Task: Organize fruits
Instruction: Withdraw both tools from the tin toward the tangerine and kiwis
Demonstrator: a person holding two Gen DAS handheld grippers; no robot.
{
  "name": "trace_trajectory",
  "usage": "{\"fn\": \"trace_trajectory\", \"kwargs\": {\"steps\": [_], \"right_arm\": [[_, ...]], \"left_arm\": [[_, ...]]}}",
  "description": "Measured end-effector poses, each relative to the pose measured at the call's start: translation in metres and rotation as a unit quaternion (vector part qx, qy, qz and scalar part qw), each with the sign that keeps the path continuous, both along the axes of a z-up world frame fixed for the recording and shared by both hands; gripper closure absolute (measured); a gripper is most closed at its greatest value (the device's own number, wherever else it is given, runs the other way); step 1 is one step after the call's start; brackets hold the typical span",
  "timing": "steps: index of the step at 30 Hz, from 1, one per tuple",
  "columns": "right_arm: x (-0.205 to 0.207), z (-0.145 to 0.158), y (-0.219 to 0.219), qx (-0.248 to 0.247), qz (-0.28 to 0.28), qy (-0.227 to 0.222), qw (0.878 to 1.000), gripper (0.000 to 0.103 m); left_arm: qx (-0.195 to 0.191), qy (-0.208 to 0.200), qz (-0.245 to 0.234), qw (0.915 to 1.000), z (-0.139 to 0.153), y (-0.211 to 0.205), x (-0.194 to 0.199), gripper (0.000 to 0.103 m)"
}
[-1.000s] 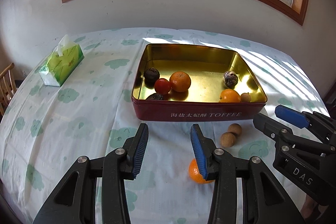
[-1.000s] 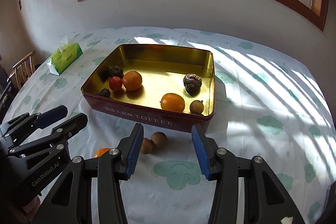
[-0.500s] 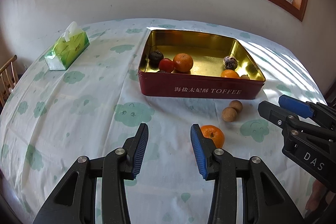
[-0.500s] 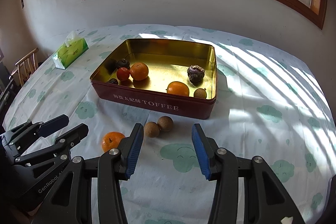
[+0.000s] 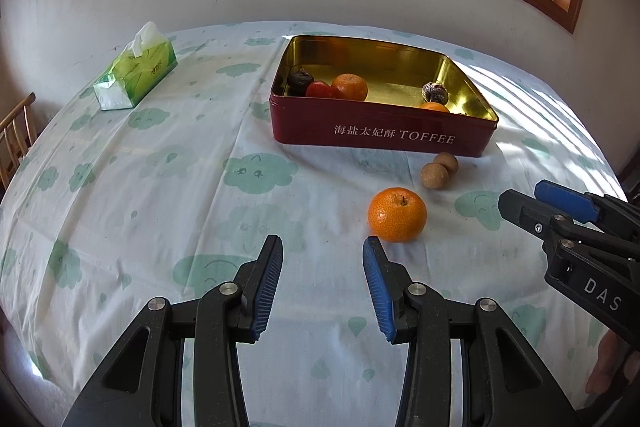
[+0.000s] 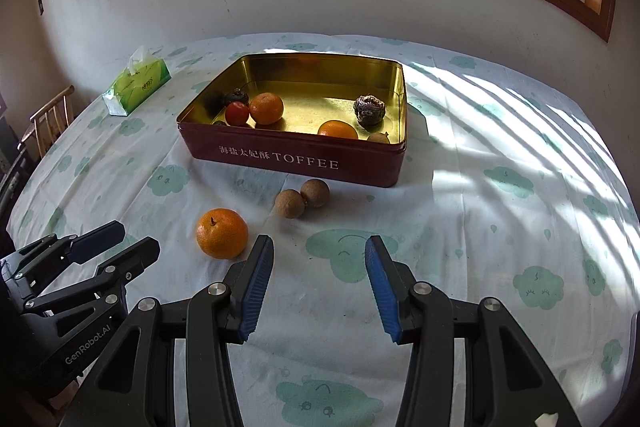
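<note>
Both tongs were empty and spread apart, hovering over the table (image 5: 120,187). The left tongs (image 5: 322,251) sat just short of the loose orange (image 5: 397,214), and the right tongs (image 6: 319,253) were near it too. Two small brown fruits (image 6: 302,198) lay touching, right in front of the toffee tin (image 6: 288,159), which held more fruit.

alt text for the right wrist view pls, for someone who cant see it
An open right gripper hovers over a cloud-print tablecloth, empty. Ahead lie a loose orange and two brown fruits before a red toffee tin holding more fruit; the left gripper shows at lower left.
</note>
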State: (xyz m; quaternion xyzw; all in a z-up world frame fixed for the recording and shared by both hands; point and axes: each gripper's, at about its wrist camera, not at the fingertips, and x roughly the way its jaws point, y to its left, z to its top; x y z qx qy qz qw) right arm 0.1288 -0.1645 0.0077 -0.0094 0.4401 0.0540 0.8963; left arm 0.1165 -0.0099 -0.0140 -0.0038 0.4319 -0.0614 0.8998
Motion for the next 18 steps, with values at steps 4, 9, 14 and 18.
{"fn": "trace_trajectory", "kwargs": {"steps": [4,9,14,18], "right_arm": [[-0.007,-0.005,-0.002,0.000,-0.002,0.006,1.000,0.058],[-0.014,-0.011,-0.001,0.000,-0.001,0.012,1.000,0.058],[-0.019,-0.017,0.001,-0.002,0.005,0.020,1.000,0.058],[-0.020,-0.022,0.002,-0.004,0.008,0.025,1.000,0.058]], "left_arm": [[0.000,0.006,0.000,1.0000,-0.005,0.000,-0.007,0.060],[0.001,0.012,-0.003,0.9999,-0.010,-0.001,-0.014,0.060],[0.001,0.021,-0.002,0.9998,-0.017,-0.001,-0.018,0.060],[0.000,0.026,0.002,0.9997,-0.021,0.001,-0.019,0.060]]}}
